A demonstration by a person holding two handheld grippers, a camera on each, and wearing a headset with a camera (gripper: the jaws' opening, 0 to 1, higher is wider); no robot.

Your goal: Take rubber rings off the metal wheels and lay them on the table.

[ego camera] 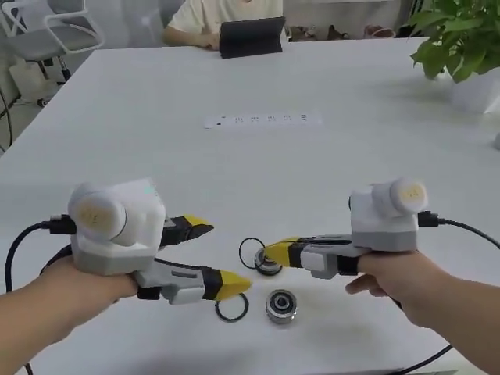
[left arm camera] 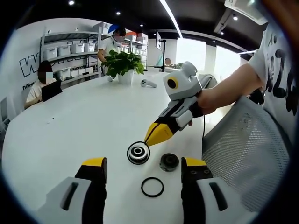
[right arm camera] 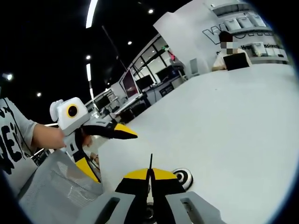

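the white tabletop (ego camera: 234,156) carries everything, with a potted plant (ego camera: 457,39) at its far right corner. the left gripper (ego camera: 217,255) hovers low over the near left part, its two yellow-tipped jaws spread wide apart with nothing between them. the right gripper (ego camera: 270,254) reaches in from the right with its jaws pressed together on a black rubber ring (left arm camera: 129,154); in the right gripper view a thin black edge stands up between the jaw tips. that ring hangs loosely around a metal wheel (ego camera: 268,266) lying flat just under the tips. a second wheel (ego camera: 281,305), bare of rubber, lies nearer the person, just beside the first. a loose ring (left arm camera: 142,187) lies flat on the tabletop just left of the bare wheel, apart from it.
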